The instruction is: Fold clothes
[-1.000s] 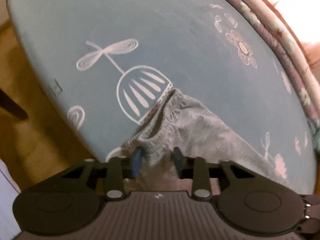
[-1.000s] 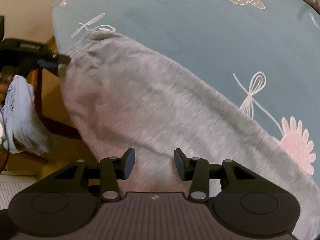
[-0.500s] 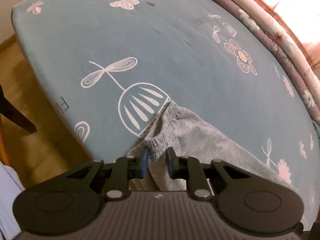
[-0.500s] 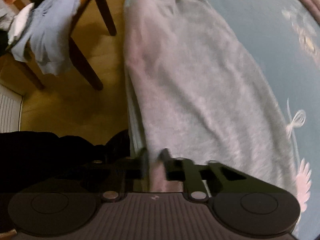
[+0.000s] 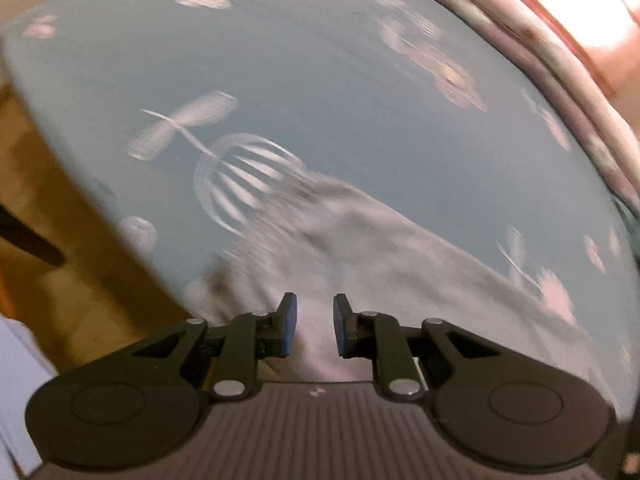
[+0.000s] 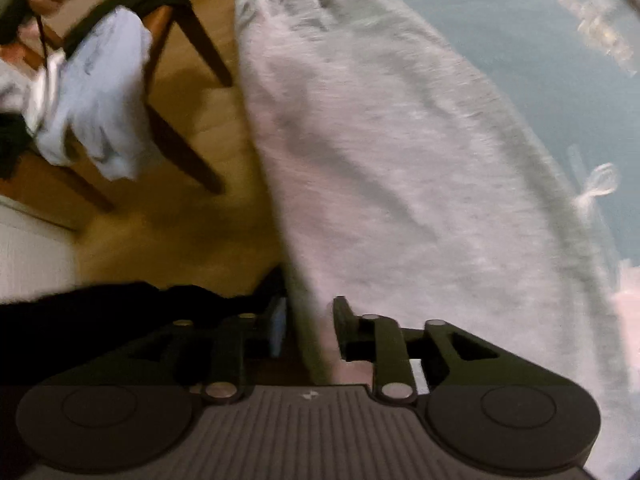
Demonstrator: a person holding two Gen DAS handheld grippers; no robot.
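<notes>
While pants [image 6: 400, 160] lie flat | left gripper [image 5: 311, 326] parted, empty | right gripper [image 6: 310, 328] opening astride edge

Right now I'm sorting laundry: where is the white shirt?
Right wrist view, upper left: the white shirt hangs on the wooden chair, beside the bed.
</notes>
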